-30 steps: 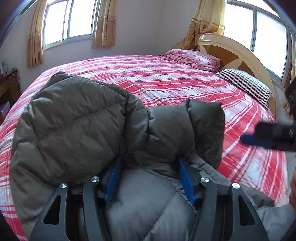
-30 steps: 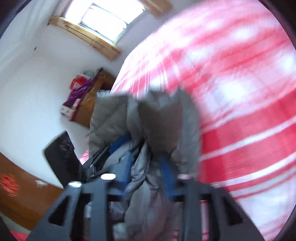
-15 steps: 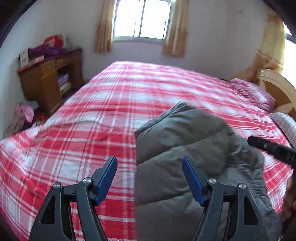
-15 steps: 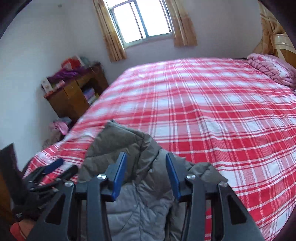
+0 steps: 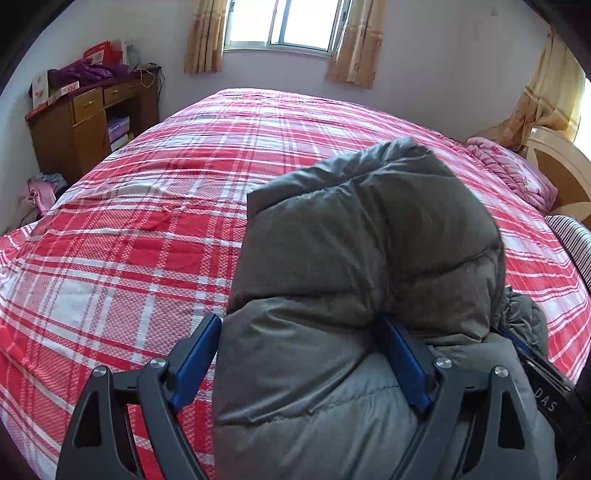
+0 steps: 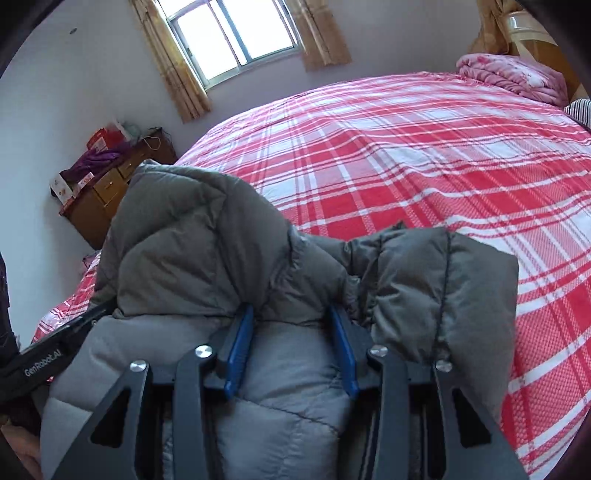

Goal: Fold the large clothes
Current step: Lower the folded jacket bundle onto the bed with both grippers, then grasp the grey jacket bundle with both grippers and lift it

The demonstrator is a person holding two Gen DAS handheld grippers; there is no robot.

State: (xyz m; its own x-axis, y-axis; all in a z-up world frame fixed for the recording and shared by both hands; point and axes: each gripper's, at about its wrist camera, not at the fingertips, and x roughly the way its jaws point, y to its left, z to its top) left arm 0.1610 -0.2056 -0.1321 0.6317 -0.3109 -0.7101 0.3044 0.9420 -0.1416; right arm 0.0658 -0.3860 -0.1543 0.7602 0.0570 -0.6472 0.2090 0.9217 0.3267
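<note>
the grey jacket (image 5: 369,258) is bunched at the near edge of the bed (image 5: 129,240), its padded fold standing up between both tools. the left gripper (image 5: 306,354) has wide-set jaws with the padding filling the gap; the right gripper (image 6: 291,332) is clamped on a narrower fold. plaid cover stretches bare toward the window (image 5: 284,22). readable: "genrobot.ai" on the left tool in the right view, "das" on the right tool in the left view.

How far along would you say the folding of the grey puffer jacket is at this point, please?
Partly done: the grey puffer jacket is already doubled into a thick bundle at the near edge of the plaid bed. In hand: the left gripper and right gripper each straddle its padding. Left: it looks lumpy, so probably squaring and flattening.
</note>
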